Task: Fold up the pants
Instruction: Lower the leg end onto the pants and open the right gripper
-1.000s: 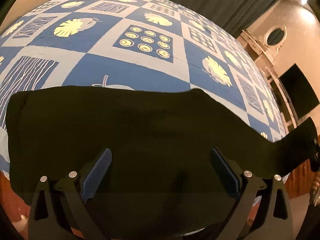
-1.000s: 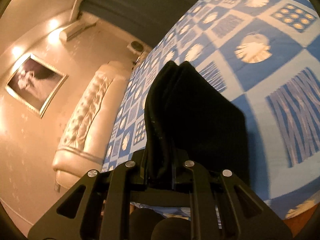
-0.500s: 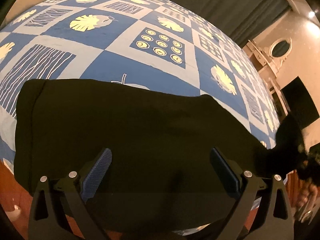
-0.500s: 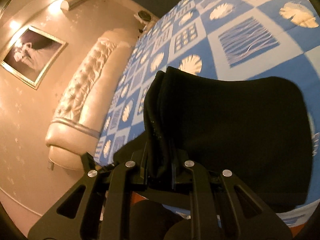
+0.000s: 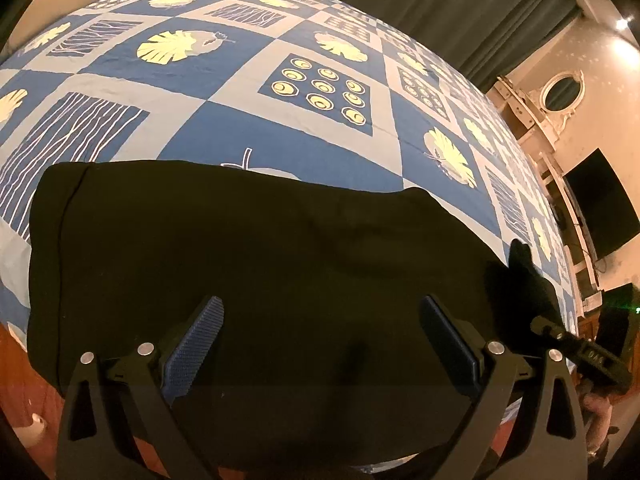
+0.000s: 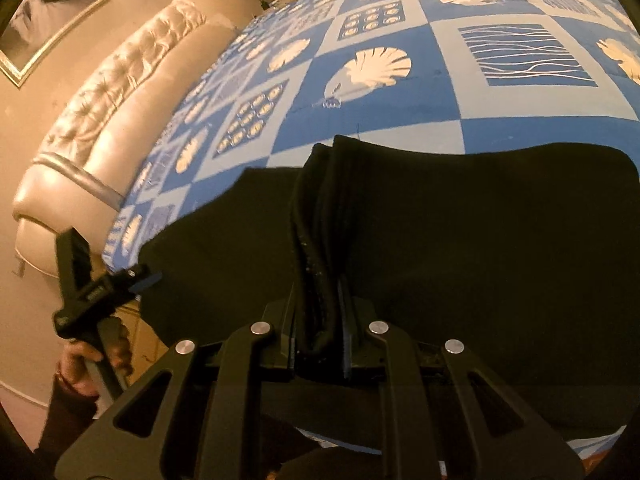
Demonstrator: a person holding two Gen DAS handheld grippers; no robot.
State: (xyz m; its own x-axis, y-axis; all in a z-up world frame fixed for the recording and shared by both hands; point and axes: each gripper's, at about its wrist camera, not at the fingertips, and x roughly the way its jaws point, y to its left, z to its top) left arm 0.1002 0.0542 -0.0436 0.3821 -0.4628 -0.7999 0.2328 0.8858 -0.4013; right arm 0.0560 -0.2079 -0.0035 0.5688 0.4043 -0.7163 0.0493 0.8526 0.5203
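Black pants (image 5: 256, 248) lie folded lengthwise near the front edge of the bed. My left gripper (image 5: 320, 344) is open and empty, hovering over the pants' near edge. My right gripper (image 6: 318, 316) is shut on a bunched end of the pants (image 6: 480, 216) and holds it raised over the rest of the garment. The right gripper also shows at the right edge of the left wrist view (image 5: 576, 350). The left gripper shows at the left of the right wrist view (image 6: 100, 288), held by a hand.
The bed cover (image 5: 320, 120) is blue and white checks with leaf prints. A tufted headboard (image 6: 120, 80) stands at the left. A dresser with an oval mirror (image 5: 560, 92) and a dark screen (image 5: 600, 204) stand at the right wall.
My right gripper has carried the pants' end leftwards over the garment, towards my left gripper. The left gripper has stayed open and shifted slightly.
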